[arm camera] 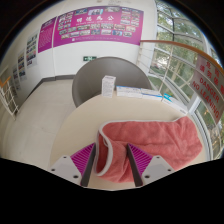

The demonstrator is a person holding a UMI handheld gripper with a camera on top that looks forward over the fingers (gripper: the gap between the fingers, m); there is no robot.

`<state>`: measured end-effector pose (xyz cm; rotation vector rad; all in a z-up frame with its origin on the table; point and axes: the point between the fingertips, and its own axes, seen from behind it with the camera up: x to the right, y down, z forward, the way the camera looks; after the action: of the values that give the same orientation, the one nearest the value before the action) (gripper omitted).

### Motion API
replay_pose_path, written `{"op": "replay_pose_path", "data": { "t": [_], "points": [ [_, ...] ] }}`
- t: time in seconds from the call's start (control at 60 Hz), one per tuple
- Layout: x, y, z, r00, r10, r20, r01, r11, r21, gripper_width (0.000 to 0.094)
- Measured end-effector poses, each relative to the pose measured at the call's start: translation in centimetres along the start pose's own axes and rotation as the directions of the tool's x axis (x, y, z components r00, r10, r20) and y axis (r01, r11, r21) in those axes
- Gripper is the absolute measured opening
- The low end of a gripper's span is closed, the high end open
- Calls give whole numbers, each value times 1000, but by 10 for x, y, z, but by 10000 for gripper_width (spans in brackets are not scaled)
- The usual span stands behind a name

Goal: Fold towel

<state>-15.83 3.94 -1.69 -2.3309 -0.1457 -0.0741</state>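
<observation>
Gripping: the gripper (107,165) is clenching a fold of the pink towel (145,138), its two fingers pressing together on the cloth from either side.

Fingers: the purple pads (80,160) are angling inward toward each other, and the pinched ridge of fabric is rising between them.

Towel: it is lying on the pale round table (75,128), spreading from the fingers outward to the right and reaching toward the table's right edge. A lighter hem is running along its far right side.

Towel against the jaws: the near left corner of the cloth is sitting between the fingertips, while the bulk of it is resting just ahead of them and to the right, flat on the tabletop with soft creases.

Table: bare pale surface is showing to the left of the towel and beyond it.

Beyond the table: a grey chair (112,78) is standing at the far edge, with a white object beside it whose kind I cannot tell.

Background: magenta posters (88,25) are hanging on the far wall, and windows (190,60) are lining the right side of the room.
</observation>
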Motion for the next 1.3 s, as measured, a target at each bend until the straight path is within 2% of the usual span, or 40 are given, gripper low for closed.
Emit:
{"op": "replay_pose_path", "data": {
  "t": [0.05, 0.133, 0.25, 0.35, 0.417, 0.567, 0.667, 0.733, 0.85, 0.967, 1.05, 1.1, 1.167, 1.233, 1.3],
  "points": [
    [-2, -1, 1, 1000, -27, 12, 27, 1000, 3, 520],
    [6, -3, 1, 997, -79, -6, 79, 997, -2, 238],
    [3, -2, -1, 989, -150, 7, 150, 989, -1, 81],
    [2, -2, 1, 987, -159, 32, 159, 987, 0, 51],
    [-2, -2, -2, 990, -117, 77, 117, 993, -5, 47],
    [-37, -29, -43, 956, 73, 286, -74, 997, -8, 44],
    [-56, -76, -98, 865, 209, 456, -231, 973, -6, 44],
    [-49, -104, -127, 815, 244, 526, -295, 955, 15, 45],
    [-2, -126, -119, 798, 279, 535, -342, 940, 19, 45],
    [45, -99, -74, 834, 295, 467, -325, 945, -17, 45],
    [72, -77, -42, 861, 288, 420, -298, 954, -43, 63],
    [86, -69, -28, 873, 284, 396, -287, 956, -53, 130],
    [107, -61, -16, 891, 271, 364, -276, 960, -40, 299],
    [140, -63, -13, 925, 252, 284, -263, 965, 1, 500],
    [168, -62, -14, 950, 228, 212, -239, 971, 27, 735]
  ]
}}
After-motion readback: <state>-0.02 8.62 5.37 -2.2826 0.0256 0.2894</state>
